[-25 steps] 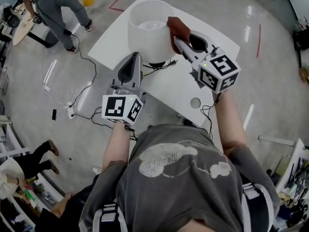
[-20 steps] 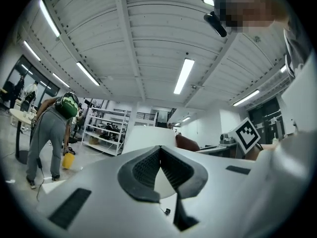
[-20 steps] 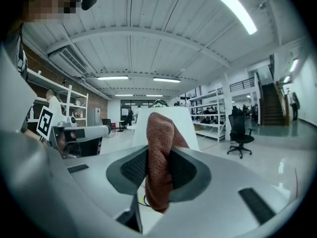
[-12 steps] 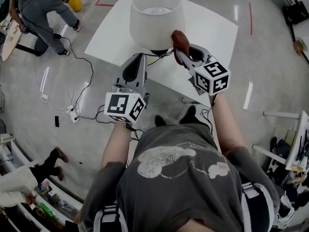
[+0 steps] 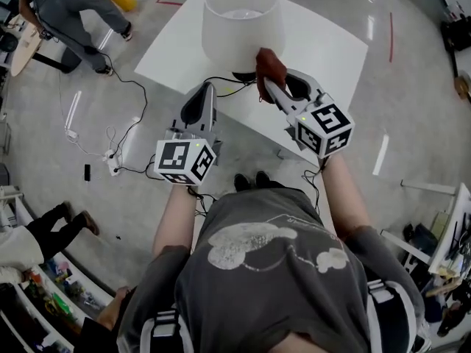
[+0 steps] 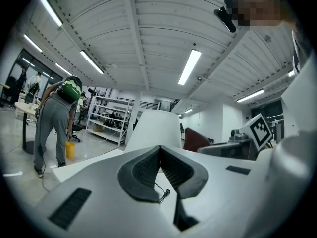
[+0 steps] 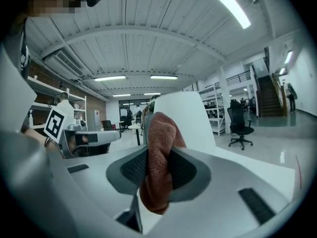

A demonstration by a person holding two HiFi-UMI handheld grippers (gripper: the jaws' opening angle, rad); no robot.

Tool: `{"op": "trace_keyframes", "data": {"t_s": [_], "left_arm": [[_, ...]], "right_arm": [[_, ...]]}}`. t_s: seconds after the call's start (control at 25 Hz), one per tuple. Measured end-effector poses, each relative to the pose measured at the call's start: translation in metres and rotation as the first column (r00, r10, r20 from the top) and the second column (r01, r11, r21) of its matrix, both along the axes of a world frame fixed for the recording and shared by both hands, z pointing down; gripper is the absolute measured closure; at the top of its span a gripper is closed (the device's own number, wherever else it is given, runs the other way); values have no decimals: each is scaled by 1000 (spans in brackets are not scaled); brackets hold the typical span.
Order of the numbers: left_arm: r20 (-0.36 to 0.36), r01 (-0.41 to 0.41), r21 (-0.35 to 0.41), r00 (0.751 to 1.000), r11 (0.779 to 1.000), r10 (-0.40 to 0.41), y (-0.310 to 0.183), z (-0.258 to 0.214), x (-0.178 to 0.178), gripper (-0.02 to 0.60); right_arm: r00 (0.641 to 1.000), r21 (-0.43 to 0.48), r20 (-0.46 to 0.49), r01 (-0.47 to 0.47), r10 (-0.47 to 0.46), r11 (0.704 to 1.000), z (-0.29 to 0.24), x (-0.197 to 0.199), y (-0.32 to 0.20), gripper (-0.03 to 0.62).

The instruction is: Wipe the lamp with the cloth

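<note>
The lamp (image 5: pixel 243 17) stands upright on the white table (image 5: pixel 324 46), its long axis vertical and the open top of its white shade facing up at your head camera. The reddish-brown cloth (image 5: pixel 271 66) sits at the shade's lower edge on your right side, so close that contact cannot be told apart from a near miss. Your right gripper (image 5: pixel 266 81) is clamped on the cloth, which runs lengthwise between the pads, with one bunched end rising toward the shade and the other hanging below the jaws. Your left gripper (image 5: pixel 209 88) points at the lamp's foot from the near side, just left of the cloth, with its jaws pressed together and nothing between them. Only the head view shows the black cable (image 5: pixel 221 79) looping on the table under the shade. Only the right gripper view shows how thickly the cloth fills the jaws, and an office chair (image 7: pixel 241 123) well beyond the lamp to its right. The left gripper view shows the shade in profile, with the cloth peeking out beside it.
</note>
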State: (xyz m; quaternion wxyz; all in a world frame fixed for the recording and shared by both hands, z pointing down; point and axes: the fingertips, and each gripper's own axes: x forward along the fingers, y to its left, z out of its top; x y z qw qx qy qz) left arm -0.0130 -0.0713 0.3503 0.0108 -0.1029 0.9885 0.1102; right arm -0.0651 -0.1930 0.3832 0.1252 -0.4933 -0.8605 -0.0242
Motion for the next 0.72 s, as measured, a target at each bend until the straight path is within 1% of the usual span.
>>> {"op": "trace_keyframes", "data": {"t_s": [0.16, 0.32, 0.4, 0.48, 0.6, 0.72], "left_arm": [[18, 31, -33, 999, 999, -31, -1, -19, -2, 574], [58, 52, -49, 997, 997, -49, -4, -38, 2, 574], [77, 48, -54, 996, 997, -44, -3, -45, 2, 574], [92, 29, -47, 995, 998, -25, 3, -49, -1, 574], [99, -19, -40, 995, 999, 23, 19, -48, -2, 574], [96, -82, -37, 992, 996, 85, 31, -45, -4, 574]], "right_arm": [[998, -95, 32, 48, -45, 994, -50, -4, 3, 497], [995, -138, 78, 74, -63, 988, -84, -6, 8, 497], [993, -140, 102, 65, -51, 988, -94, -11, 15, 497], [993, -125, 118, 44, -29, 991, -97, -17, 26, 497], [992, -90, 125, 8, 3, 996, -89, -16, 49, 497], [993, -74, 110, -43, 51, 996, -75, -10, 63, 497]]}}
